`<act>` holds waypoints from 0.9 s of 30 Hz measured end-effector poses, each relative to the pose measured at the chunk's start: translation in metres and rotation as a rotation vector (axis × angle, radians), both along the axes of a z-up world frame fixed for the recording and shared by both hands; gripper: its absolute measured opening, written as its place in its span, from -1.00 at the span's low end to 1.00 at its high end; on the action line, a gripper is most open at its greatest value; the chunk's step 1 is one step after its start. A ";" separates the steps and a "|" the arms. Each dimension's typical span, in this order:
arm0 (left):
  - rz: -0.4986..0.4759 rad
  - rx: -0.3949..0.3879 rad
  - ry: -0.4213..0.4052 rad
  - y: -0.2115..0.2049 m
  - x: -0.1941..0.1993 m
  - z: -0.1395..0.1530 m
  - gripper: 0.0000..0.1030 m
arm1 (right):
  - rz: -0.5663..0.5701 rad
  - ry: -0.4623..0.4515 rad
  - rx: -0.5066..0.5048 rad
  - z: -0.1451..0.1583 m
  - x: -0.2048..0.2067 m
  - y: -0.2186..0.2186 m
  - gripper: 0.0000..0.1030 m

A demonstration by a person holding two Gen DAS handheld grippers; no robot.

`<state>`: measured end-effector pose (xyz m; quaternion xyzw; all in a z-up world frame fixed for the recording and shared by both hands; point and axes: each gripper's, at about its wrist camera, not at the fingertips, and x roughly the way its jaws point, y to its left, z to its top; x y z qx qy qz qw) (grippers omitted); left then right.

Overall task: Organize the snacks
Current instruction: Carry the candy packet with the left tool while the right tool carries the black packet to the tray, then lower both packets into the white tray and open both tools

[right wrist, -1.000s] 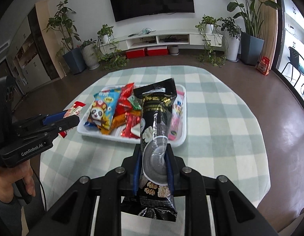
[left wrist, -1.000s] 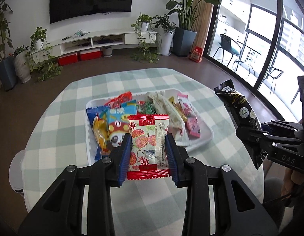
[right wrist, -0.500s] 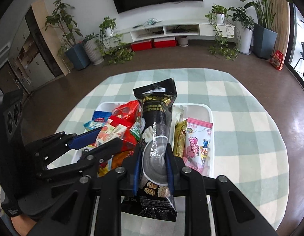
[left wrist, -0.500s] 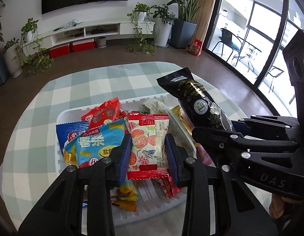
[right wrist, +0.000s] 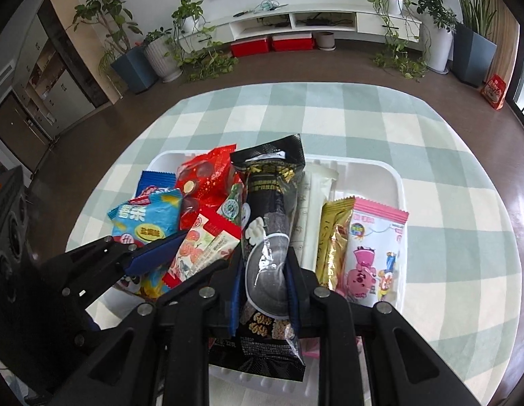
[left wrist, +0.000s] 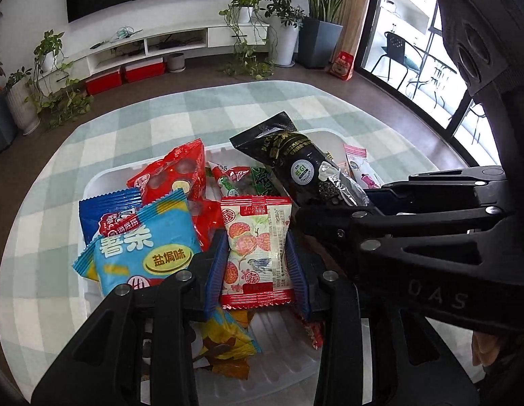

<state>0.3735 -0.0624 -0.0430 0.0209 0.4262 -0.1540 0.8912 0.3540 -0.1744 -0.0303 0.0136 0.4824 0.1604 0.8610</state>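
A white tray [left wrist: 106, 176] [right wrist: 394, 176] on the checked tablecloth holds several snack packets. My left gripper [left wrist: 257, 247] is shut on a red-and-white fruit packet [left wrist: 257, 240] and holds it over the tray's near side; the packet also shows in the right wrist view [right wrist: 201, 247]. My right gripper [right wrist: 265, 264] is shut on a long black snack bag [right wrist: 268, 209] and holds it over the tray's middle; the bag shows in the left wrist view [left wrist: 302, 169]. The two grippers are close side by side.
In the tray lie a light blue packet [left wrist: 143, 250], a red packet [left wrist: 174, 172], a pink packet [right wrist: 377, 250] and a gold packet [right wrist: 334, 237]. The round table [right wrist: 448, 142] has bare cloth around the tray. Plants and a TV shelf stand beyond.
Both grippers have moved forward and down from beside the table to right over the tray, each still holding its packet. They have come closer together.
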 end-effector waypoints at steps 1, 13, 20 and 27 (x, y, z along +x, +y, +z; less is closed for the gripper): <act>0.001 0.000 0.000 0.000 0.001 0.000 -0.34 | 0.001 0.003 -0.005 -0.002 0.002 0.001 -0.53; 0.004 0.016 -0.008 -0.001 0.002 -0.004 -0.01 | -0.008 0.018 0.011 -0.011 0.006 0.001 -0.51; 0.014 0.006 -0.023 0.000 -0.003 0.003 0.23 | -0.015 0.011 0.022 -0.007 0.001 -0.003 -0.44; 0.017 0.004 -0.038 -0.002 -0.013 0.009 0.32 | -0.029 -0.010 0.035 0.001 -0.005 -0.008 -0.29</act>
